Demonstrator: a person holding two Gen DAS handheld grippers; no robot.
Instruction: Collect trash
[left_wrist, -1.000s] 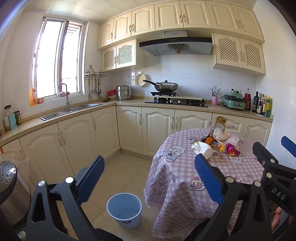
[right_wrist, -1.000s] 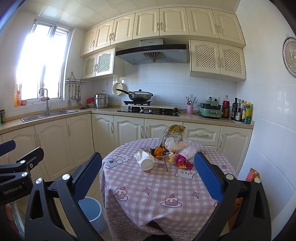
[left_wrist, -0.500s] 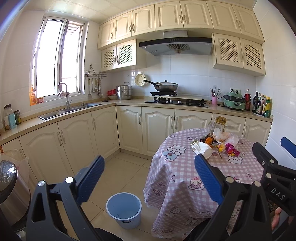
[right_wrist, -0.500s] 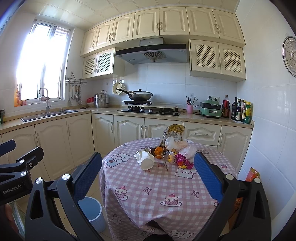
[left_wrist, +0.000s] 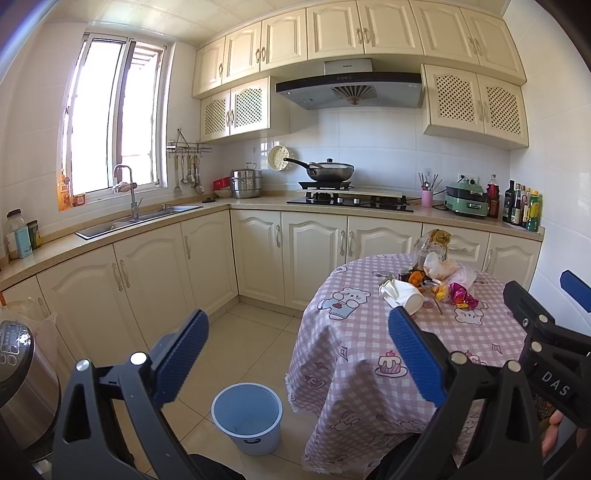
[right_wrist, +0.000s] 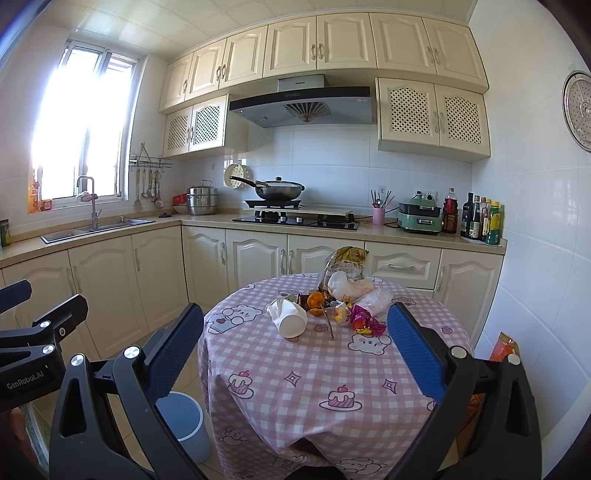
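Nothing has moved: both hand-held grippers, left (left_wrist: 295, 354) and right (right_wrist: 293, 349), stay spread wide, empty.

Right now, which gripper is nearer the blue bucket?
Left. The left gripper hangs open above the blue bucket; the right gripper, also open, faces the table beside it.

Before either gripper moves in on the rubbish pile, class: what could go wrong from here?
1. The paper cup lies tipped on its side; a nudge may roll it off the table.
2. The bucket stands on the floor beside the table, not under the pile, so dropped wrappers may miss.
3. Loose bags overlap; lifting one could drag neighbours.
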